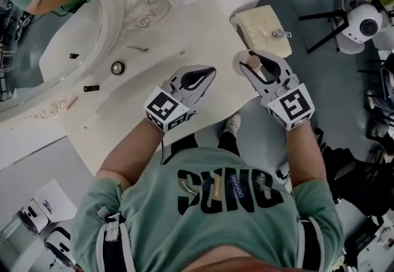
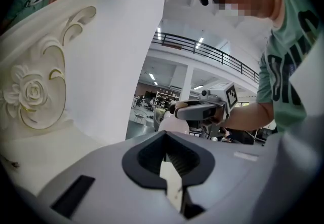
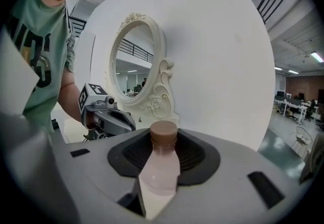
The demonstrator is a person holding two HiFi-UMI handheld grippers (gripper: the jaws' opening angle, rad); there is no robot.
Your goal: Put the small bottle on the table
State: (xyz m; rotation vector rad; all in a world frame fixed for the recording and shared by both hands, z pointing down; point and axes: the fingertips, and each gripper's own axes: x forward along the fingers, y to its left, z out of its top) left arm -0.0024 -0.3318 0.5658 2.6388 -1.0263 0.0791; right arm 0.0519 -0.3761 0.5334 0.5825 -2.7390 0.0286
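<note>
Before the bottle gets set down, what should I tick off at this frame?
1. Grip: right gripper closed on the small bottle, on its body below the cap: ok.
2. Cap on the bottle: ok.
3. Bare table under the bottle: ok, though it is close to the table's edge and the cream object.
4. Left gripper out of the way: ok, shut, empty and apart from the bottle.
5. Bottle's base touching the table: cannot tell, the jaws hide it.
</note>
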